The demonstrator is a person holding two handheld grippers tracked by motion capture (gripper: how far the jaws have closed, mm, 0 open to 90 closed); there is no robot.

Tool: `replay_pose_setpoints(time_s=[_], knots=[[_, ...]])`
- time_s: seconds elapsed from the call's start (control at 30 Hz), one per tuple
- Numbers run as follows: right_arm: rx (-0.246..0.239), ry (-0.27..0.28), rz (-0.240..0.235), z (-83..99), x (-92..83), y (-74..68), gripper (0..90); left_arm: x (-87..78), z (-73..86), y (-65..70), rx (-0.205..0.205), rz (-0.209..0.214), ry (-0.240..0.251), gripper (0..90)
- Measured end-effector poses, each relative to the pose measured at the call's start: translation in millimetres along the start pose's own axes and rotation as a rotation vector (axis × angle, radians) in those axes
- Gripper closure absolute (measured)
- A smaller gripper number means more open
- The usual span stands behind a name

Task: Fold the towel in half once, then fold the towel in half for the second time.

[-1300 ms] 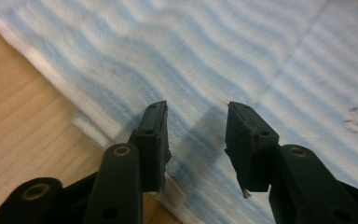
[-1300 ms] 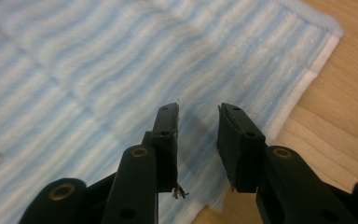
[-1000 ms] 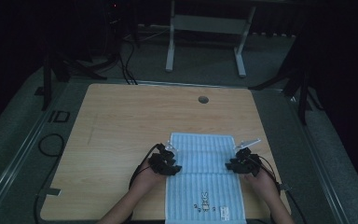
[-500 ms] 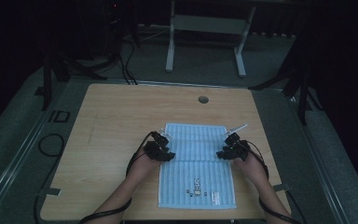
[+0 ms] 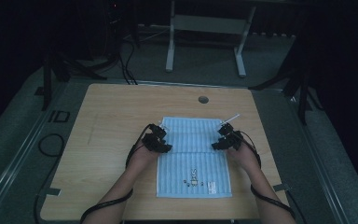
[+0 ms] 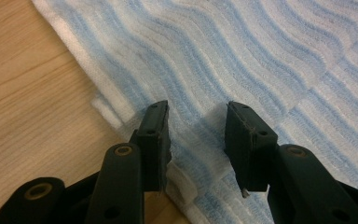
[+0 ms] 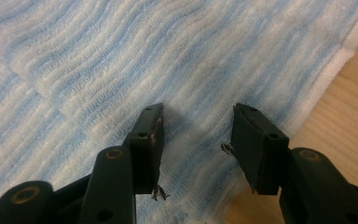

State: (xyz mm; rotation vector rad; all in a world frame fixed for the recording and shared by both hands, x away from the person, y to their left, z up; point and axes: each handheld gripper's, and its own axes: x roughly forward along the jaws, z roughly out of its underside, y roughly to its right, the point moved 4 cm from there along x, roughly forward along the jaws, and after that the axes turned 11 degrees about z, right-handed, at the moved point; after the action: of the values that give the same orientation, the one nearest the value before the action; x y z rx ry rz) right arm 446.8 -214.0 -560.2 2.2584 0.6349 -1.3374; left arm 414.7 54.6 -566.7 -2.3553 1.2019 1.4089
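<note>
The blue-and-white striped towel (image 5: 193, 158) lay flat on the wooden worktop (image 5: 107, 116), right of centre, its near hem close to the near edge and its far part folded back on itself. The left gripper (image 5: 161, 142) stood over the towel's left edge, jaws apart, cloth lying slack between them with nothing pinched. The right gripper (image 5: 223, 140) stood over the right edge; its jaws had just been opening and rested apart on the cloth, clamping nothing.
</note>
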Motion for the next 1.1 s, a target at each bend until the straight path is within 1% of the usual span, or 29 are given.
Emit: replay_pose_setpoints(time_s=[0.13,0.17,0.23,0.3,0.37,0.4,0.47,0.53,0.6,0.67,0.7,0.73,0.77,0.83,0.87,0.93,0.97,1.0,1.03,1.07,1.1], knots=[[0.002,-0.002,0.004,-2.0,0.5,-0.2,52.5,-0.3,-0.3,1.0,-0.004,0.007,-0.007,59.1],[0.004,-0.001,0.004,-1.9,0.0,-0.5,51.3,-1.0,-0.1,1.1,-0.002,0.010,-0.008,58.9],[0.002,0.007,-0.002,-1.6,-3.2,-0.7,48.4,-4.4,-0.5,3.3,-0.010,0.032,0.008,58.0],[0.011,0.026,-0.012,-1.7,-8.8,-0.1,47.6,-9.6,-1.9,6.4,-0.007,0.045,0.022,55.7],[0.009,0.041,-0.005,-2.3,-14.9,2.6,47.4,-15.8,-4.6,8.2,-0.004,0.046,0.038,55.4],[0.011,0.050,-0.004,-2.9,-18.3,4.5,47.2,-19.4,-6.1,7.9,-0.002,0.044,0.044,53.8],[0.019,0.063,0.000,-4.1,-24.9,9.4,46.8,-25.7,-9.2,5.5,-0.006,0.038,0.055,53.7],[0.026,0.077,0.006,-5.1,-30.9,14.8,46.8,-30.7,-11.6,1.6,-0.020,0.040,0.065,53.7],[0.043,0.086,0.010,-5.9,-35.4,20.2,46.3,-34.0,-13.5,-3.2,-0.027,0.029,0.065,53.7],[0.057,0.093,0.012,-6.9,-37.7,25.4,46.1,-35.3,-15.7,-8.9,-0.046,0.038,0.068,53.7],[0.062,0.092,0.017,-7.6,-37.8,28.0,45.6,-35.1,-17.2,-12.3,-0.064,0.037,0.072,53.0],[0.066,0.087,0.021,-8.5,-37.4,30.4,45.4,-34.7,-18.7,-16.1,-0.075,0.037,0.071,50.6],[0.069,0.084,0.025,-9.8,-36.6,33.0,45.4,-33.8,-20.4,-19.4,-0.087,0.037,0.077,50.4],[0.089,0.078,0.031,-13.0,-34.4,38.6,45.4,-31.7,-23.9,-27.0,-0.102,0.021,0.082,49.7],[0.099,0.074,0.031,-15.0,-32.8,41.5,45.4,-30.2,-25.8,-30.5,-0.113,0.019,0.086,46.8],[0.118,0.065,0.040,-19.3,-29.2,47.5,45.4,-28.3,-30.4,-37.0,-0.122,0.008,0.096,46.0],[0.127,0.062,0.041,-21.9,-27.1,50.3,45.4,-27.6,-32.6,-39.4,-0.129,0.008,0.106,43.1],[0.133,0.060,0.043,-23.8,-25.7,52.2,44.9,-26.9,-36.4,-43.1,-0.148,0.010,0.124,40.3],[0.142,0.056,0.050,-27.1,-22.9,55.6,45.0,-26.2,-39.5,-45.6,-0.167,0.010,0.132,40.3],[0.148,0.052,0.054,-29.6,-20.7,58.0,44.9,-25.2,-42.4,-47.5,-0.180,-0.003,0.133,40.0],[0.154,0.046,0.057,-31.9,-18.4,59.7,44.7,-24.8,-44.7,-48.4,-0.179,-0.016,0.127,38.1]])
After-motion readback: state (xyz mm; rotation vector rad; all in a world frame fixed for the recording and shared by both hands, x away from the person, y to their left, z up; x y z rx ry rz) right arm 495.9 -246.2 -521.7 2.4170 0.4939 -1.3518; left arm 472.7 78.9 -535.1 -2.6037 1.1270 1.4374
